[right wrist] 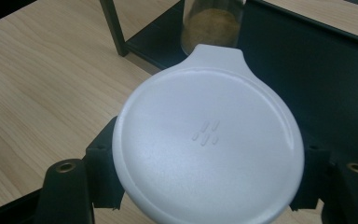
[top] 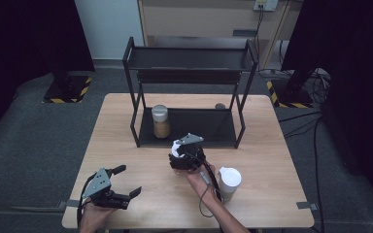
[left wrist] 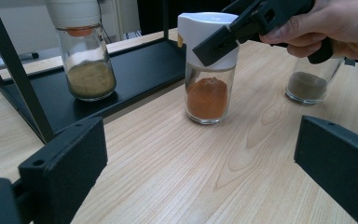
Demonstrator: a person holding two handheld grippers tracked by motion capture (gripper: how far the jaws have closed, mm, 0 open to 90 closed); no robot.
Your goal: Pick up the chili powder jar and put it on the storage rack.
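Orange-spice jar (left wrist: 209,70) stands on the wooden table (top: 126,145) just in front of the black two-tier rack (top: 189,87), the right gripper (top: 182,150) clenched on its white lid (right wrist: 208,149). The biggest risk, I judge, is the rack's front edge: carried low, the glass base could knock it and tip. Next, a hold on the cap alone may twist or pop it loose. Inside, the yellow-spice jar (top: 161,121) could be bumped. The left gripper (top: 126,180) rests apart, jaws spread and empty.
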